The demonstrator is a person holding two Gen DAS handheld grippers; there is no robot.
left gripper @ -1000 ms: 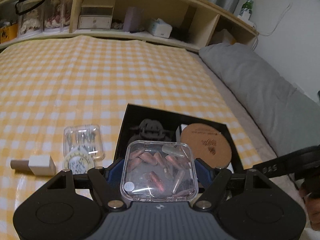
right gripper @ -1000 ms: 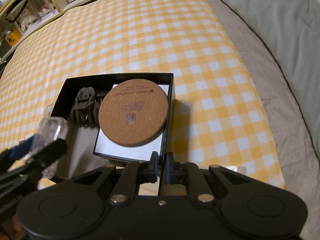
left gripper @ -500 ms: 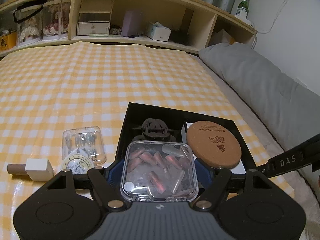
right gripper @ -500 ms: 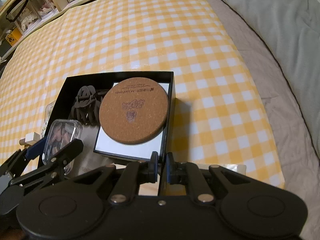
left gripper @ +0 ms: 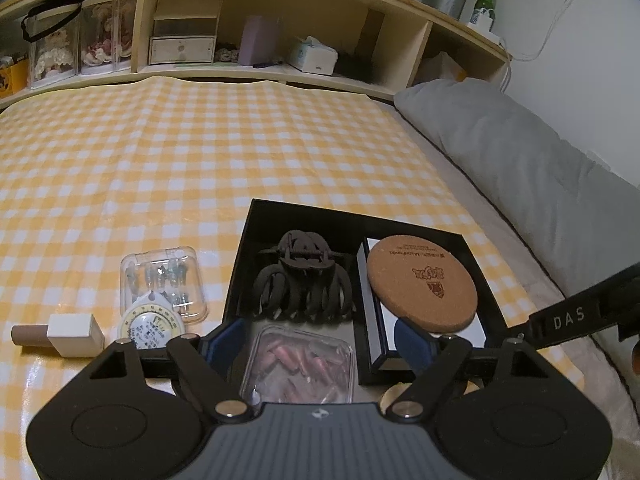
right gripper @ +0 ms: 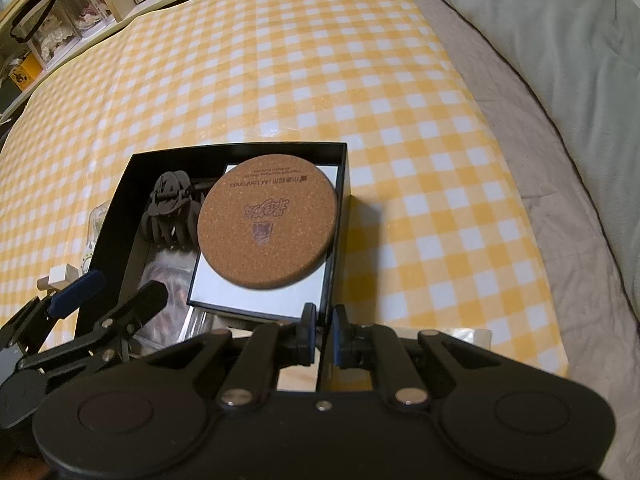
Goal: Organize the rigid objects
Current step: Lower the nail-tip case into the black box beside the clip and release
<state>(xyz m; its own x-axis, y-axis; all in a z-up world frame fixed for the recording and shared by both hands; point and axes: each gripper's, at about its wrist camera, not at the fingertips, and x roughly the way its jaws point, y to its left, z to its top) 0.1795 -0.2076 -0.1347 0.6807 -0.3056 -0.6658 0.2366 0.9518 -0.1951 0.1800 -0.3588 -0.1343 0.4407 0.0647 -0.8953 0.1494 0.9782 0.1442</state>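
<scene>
A black box point(left gripper: 240, 264) lies on the yellow checked cloth. It holds a dark hair claw point(left gripper: 304, 280), a cork coaster point(left gripper: 422, 284) on a white flat box point(right gripper: 256, 300), and a clear case of pink nail tips point(left gripper: 298, 364). That case lies on the box floor between the fingers of my left gripper point(left gripper: 320, 342). Its jaws are opening and the pads stand clear of the case. My right gripper point(right gripper: 324, 334) is shut on the near wall of the black box point(right gripper: 344, 184). In the right wrist view the left gripper point(right gripper: 116, 296) reaches in from the left.
Left of the box lie a second clear case point(left gripper: 162, 280), a round tape measure point(left gripper: 150, 326) and a white-capped bottle point(left gripper: 68, 334). A grey pillow point(left gripper: 520, 168) runs along the right. A wooden shelf point(left gripper: 280, 68) lines the far edge.
The left gripper came down over the box with the clear case, then its jaws spread. The case now rests inside the box, lower between the fingers. The right gripper has kept still.
</scene>
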